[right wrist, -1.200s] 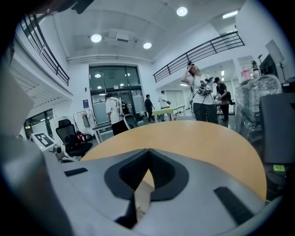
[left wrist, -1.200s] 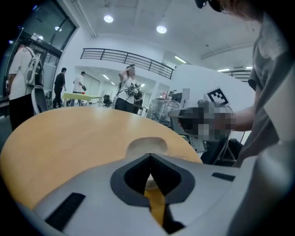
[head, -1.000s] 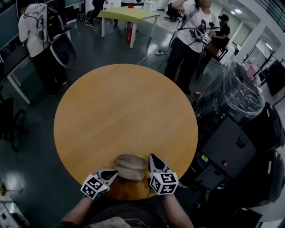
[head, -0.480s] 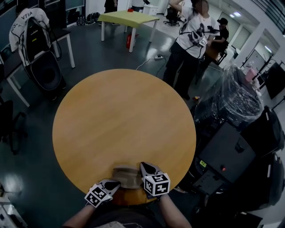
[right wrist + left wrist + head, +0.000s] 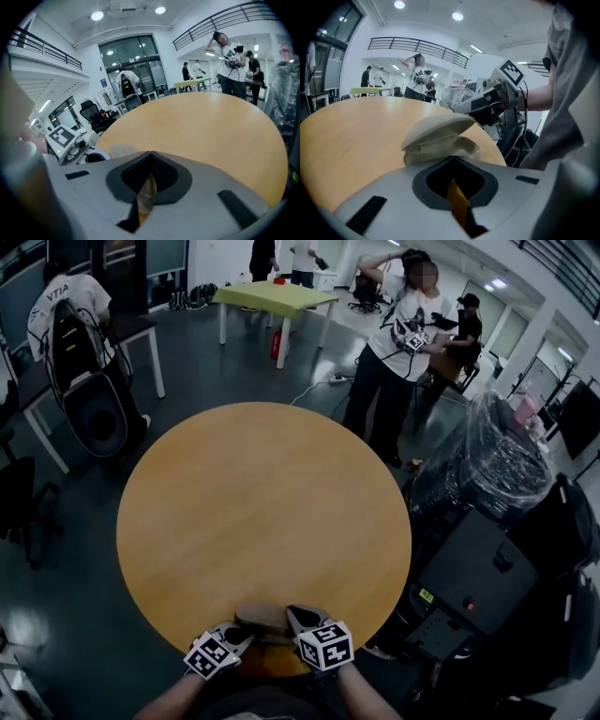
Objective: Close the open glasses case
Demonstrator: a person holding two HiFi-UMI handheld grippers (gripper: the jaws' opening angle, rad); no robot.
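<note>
The beige glasses case (image 5: 263, 619) lies at the near edge of the round wooden table (image 5: 262, 512). In the left gripper view the case (image 5: 438, 136) sits just beyond my jaw tips, its lid ajar with a gap on the right side. My left gripper (image 5: 234, 633) is at the case's left, jaws shut and empty (image 5: 451, 158). Against the case's right side is my right gripper (image 5: 298, 619), also shut and empty (image 5: 150, 153). Only a pale sliver of the case (image 5: 123, 150) shows in the right gripper view.
A plastic-wrapped bundle (image 5: 492, 451) and dark equipment (image 5: 483, 568) stand right of the table. People (image 5: 398, 343) stand beyond it, near a green table (image 5: 274, 296). A chair and desks are at the left (image 5: 84, 409).
Both grippers have drawn closer together around the case at the table's near edge. The head view has tilted, so the table sits lower in the picture. People in the background have shifted.
</note>
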